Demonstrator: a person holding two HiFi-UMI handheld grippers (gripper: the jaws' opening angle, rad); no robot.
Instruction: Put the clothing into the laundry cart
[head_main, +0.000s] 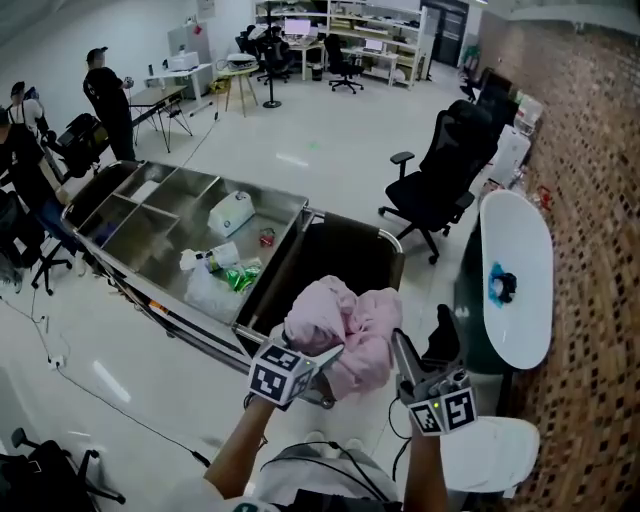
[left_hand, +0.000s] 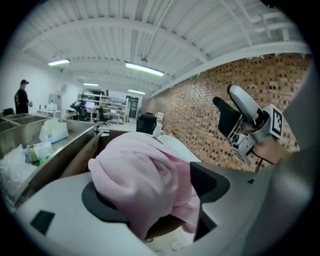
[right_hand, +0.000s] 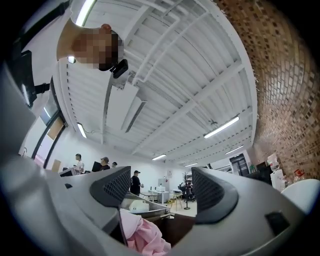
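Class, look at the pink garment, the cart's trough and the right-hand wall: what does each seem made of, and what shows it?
Pink garment: soft fleece-like or knit fabric, matte; it bunches in rounded folds.
Cart trough: sheet metal, probably stainless steel; grey sheen with soft reflections.
Wall: brick or brick facing, rough; small mottled brown blocks.

Above me bright ceiling strip lights (left_hand: 144, 68) glare; both gripper views bulge, black at corners, my near foreground blurred

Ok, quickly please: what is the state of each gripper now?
Left gripper: open, pink clothing resting between its jaws.
Right gripper: open, nothing between its jaws.
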